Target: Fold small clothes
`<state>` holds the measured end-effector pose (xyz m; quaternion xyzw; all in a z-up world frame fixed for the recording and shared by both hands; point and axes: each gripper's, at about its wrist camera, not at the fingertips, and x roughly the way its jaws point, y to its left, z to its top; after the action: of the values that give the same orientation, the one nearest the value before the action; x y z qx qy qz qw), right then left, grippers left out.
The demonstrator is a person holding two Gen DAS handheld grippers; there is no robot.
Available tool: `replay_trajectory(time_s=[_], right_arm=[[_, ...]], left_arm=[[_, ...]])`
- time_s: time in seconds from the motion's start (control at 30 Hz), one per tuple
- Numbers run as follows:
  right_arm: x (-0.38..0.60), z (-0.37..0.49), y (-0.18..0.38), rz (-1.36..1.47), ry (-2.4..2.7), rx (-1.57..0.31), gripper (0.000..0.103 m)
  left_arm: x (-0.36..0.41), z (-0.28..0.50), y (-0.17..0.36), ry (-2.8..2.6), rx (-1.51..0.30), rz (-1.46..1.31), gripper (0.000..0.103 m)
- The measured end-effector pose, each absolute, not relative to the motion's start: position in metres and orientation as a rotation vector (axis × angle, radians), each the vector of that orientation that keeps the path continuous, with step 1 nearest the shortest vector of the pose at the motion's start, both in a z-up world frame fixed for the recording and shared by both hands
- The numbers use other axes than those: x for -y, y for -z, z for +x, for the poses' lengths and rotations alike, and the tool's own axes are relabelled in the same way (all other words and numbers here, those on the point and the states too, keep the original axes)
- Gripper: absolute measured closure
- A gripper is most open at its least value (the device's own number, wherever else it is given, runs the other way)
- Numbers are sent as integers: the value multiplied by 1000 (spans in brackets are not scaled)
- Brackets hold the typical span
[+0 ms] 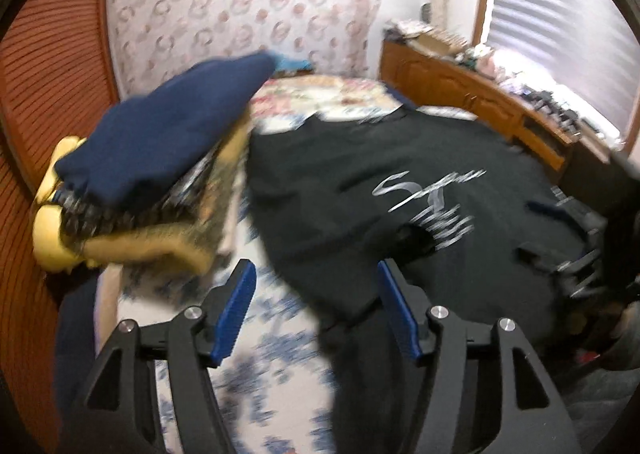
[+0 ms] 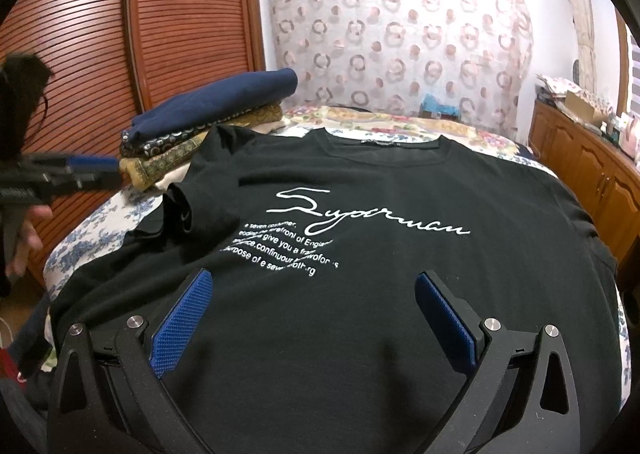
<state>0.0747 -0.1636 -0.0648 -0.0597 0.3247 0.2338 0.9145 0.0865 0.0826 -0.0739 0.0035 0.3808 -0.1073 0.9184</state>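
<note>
Our left gripper (image 1: 316, 294) stands released with nothing between its jaws, low in its frame, and our right gripper (image 2: 314, 310) is likewise released. The black T-shirt (image 2: 360, 194) lies flat across the bed (image 2: 80, 250), centre frame. A folded stack (image 2: 208, 114) sits upper left.

The black T-shirt (image 2: 360, 194) bears white script "Superman" above small, partly legible lines including "give you a".
</note>
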Motion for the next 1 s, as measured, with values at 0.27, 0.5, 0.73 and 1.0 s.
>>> replay_trajectory(time_s=[0.27, 0.5, 0.73, 1.0], right_arm=[[164, 75, 65, -119, -483, -669, 0], [159, 73, 66, -152, -486, -674, 0], [152, 74, 65, -180, -503, -695, 0], [116, 81, 43, -188, -701, -704, 5]], left_arm=[[-112, 97, 112, 148, -875, -13, 41], [-109, 100, 127, 147, -899, 22, 37], [-111, 98, 131, 163, -862, 27, 29], [-111, 99, 131, 171, -869, 28, 28]])
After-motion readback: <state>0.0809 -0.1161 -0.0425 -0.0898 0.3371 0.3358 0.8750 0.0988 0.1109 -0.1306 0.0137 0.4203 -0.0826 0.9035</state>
